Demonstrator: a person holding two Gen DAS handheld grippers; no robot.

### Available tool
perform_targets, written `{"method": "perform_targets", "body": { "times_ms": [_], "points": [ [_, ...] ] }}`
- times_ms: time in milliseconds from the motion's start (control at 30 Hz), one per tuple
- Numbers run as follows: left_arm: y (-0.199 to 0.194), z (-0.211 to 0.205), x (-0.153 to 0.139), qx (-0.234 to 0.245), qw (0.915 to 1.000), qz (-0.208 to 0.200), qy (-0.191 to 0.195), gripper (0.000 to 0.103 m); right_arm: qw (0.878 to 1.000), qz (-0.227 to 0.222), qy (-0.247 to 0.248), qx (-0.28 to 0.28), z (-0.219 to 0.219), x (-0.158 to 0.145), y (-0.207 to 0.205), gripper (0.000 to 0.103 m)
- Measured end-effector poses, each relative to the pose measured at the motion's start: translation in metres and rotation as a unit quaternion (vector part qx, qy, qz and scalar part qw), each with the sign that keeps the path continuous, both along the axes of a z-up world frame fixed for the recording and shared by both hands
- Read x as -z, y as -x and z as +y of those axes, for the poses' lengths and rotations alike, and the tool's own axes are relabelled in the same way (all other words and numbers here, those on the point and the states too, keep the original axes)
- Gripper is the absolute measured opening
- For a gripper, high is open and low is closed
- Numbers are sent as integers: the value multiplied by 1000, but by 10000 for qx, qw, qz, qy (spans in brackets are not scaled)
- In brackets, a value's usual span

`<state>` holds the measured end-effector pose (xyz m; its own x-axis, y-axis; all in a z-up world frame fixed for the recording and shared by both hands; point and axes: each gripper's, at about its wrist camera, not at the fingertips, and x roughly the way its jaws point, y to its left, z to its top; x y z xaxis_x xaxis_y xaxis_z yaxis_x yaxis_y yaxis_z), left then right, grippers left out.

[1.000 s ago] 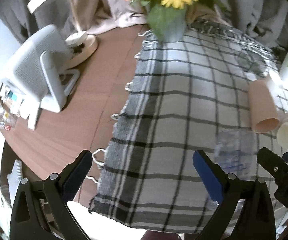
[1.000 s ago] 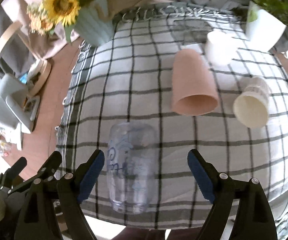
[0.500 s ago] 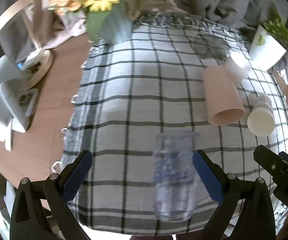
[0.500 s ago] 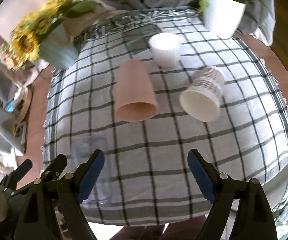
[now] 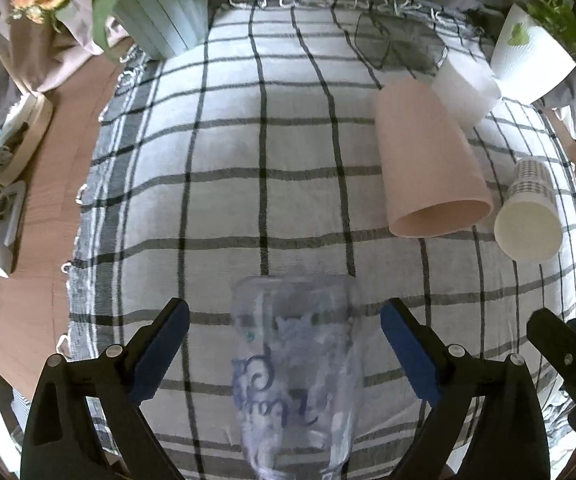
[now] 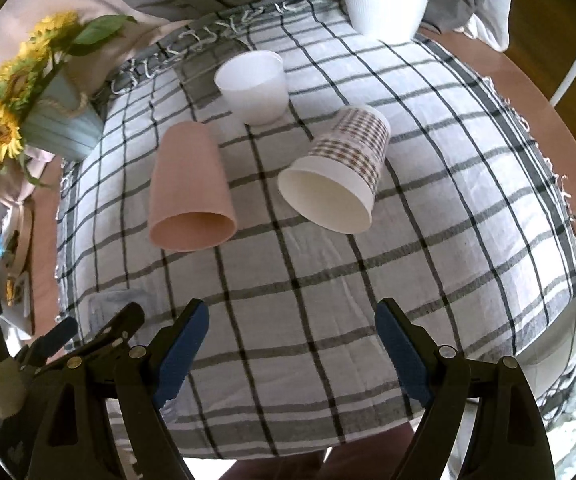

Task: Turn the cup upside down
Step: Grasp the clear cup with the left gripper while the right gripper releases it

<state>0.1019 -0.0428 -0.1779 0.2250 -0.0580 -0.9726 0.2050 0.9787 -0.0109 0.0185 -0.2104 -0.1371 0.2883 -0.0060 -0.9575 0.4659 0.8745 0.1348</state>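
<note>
A clear plastic cup (image 5: 296, 368) with blue script lies on its side on the checked woven cloth (image 5: 247, 160), between the spread fingers of the left gripper (image 5: 283, 344), untouched. The right gripper (image 6: 292, 344) gapes over bare cloth.

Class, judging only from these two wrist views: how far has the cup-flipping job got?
Done: nothing flipped; the pink cup and checked paper cup lie on their sides. In hand: the open left gripper brackets the clear cup, also lying down, without touching. Left: grasp and invert it. The right gripper is open and empty.
</note>
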Motion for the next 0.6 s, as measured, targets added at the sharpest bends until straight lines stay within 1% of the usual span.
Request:
{"method": "perform_targets", "body": {
  "times_ms": [167, 267, 333, 400, 600],
  "points": [
    [-3, -6, 13, 47, 9999, 151, -19, 91, 9999, 94, -41, 75, -7, 8, 1, 85],
    [-4, -8, 20, 31, 9997, 254, -10, 83, 9998, 134, -41, 112, -10, 10, 1, 85],
    [-4, -8, 23, 41, 9995, 328, 22, 76, 9998, 157, -22, 121, -11, 11, 1, 85],
    [-5, -8, 25, 21, 9993, 371, 48, 72, 9998, 180, -13, 124, -12, 13, 0, 85],
    [-4, -1, 19, -79, 9994, 301, 171, 71, 9998, 205, -17, 71, -8, 14, -2, 85]
  ]
}}
